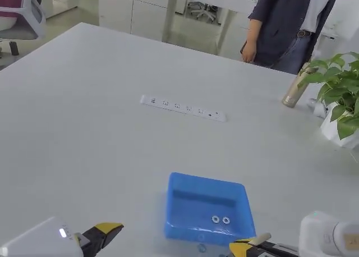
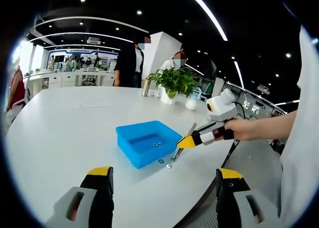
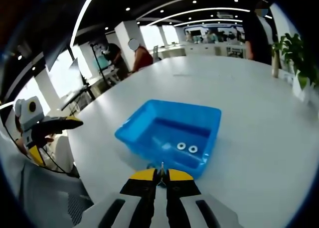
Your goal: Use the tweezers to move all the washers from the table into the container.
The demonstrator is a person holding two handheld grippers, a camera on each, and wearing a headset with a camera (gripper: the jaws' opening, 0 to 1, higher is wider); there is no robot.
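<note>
R gripper [image 3: 159, 175] jaws nearly shut, pinching tweezers [image 3: 162, 166], tips pointing down just outside near wall of blue container [image 1: 206, 180]. L gripper [image 2: 163, 173] jaws wide, holding nothing, above table [image 1: 84, 128] edge, well apart from container. 2 washers [image 3: 181, 146] lie side by side inside container by near wall; 2 more washers [image 2: 169, 166] on table just outside it, near tweezer tips.

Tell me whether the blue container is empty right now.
No: two washers lie side by side on the floor of the blue container.
</note>
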